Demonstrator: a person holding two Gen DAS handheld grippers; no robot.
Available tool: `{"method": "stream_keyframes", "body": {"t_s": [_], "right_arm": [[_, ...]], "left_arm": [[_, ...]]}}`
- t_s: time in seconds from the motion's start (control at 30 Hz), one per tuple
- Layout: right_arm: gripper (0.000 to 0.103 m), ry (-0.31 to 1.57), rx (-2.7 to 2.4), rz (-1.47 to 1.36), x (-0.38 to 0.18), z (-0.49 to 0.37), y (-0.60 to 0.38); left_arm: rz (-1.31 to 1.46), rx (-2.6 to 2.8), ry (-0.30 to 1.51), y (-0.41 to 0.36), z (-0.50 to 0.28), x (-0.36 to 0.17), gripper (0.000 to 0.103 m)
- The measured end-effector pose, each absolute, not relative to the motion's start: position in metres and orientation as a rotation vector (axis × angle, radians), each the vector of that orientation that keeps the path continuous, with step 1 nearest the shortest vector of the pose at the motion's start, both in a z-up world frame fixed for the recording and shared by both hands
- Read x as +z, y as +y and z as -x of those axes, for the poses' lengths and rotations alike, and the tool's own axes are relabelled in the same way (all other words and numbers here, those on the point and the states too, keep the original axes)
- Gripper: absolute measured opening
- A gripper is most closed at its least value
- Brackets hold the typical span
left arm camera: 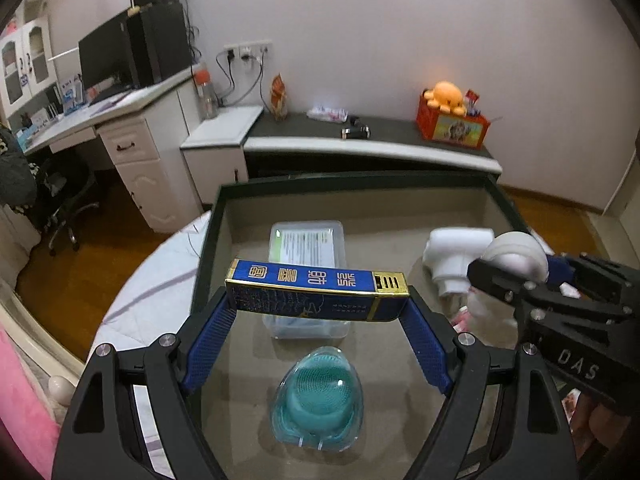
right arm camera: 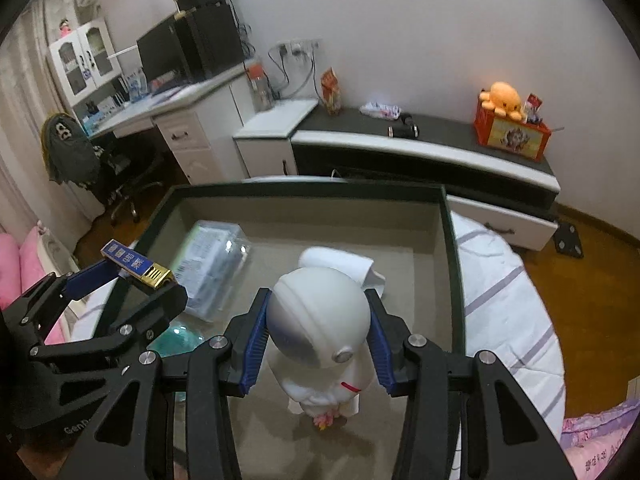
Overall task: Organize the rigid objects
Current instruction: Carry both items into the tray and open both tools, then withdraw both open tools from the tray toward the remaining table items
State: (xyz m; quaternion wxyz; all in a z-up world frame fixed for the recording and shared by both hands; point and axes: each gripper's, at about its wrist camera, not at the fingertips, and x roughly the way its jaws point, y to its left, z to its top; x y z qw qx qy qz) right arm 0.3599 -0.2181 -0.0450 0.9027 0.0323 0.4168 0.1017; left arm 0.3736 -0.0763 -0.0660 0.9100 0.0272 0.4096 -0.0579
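Note:
My left gripper (left arm camera: 318,304) is shut on a long blue and gold box (left arm camera: 316,290), held crosswise above the dark-rimmed tray (left arm camera: 352,182). The box also shows in the right wrist view (right arm camera: 138,266). My right gripper (right arm camera: 318,320) is shut on a white figurine (right arm camera: 320,324) by its round head, over the tray (right arm camera: 308,192). That gripper and figurine show at the right of the left wrist view (left arm camera: 516,258). In the tray lie a clear plastic box (left arm camera: 306,244), a teal brush in a clear case (left arm camera: 318,396) and a white plug-like object (left arm camera: 456,252).
The tray sits on a white striped bed cover (right arm camera: 508,304). Behind it runs a low dark cabinet (left arm camera: 372,142) with a red box and an orange plush (left arm camera: 446,98). A white desk with a monitor (left arm camera: 108,64) and an office chair (left arm camera: 66,196) stand at left.

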Motion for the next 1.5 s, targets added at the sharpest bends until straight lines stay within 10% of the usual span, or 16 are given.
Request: {"method": "stream_keyframes", "body": {"t_s": [0.33,1.5], "right_arm": [[0.103,0.836,0.201,-0.192,-0.038,-0.354,-0.242],[0.103,0.540,0.043,-0.103,0.032,-0.089,-0.219]], "left_arm": [[-0.029,-0.055,0.776,-0.053,-0.352,-0.049,0.103],[0.034,0.020,0.570,-0.014,-0.115,0.028,0.103]]}}
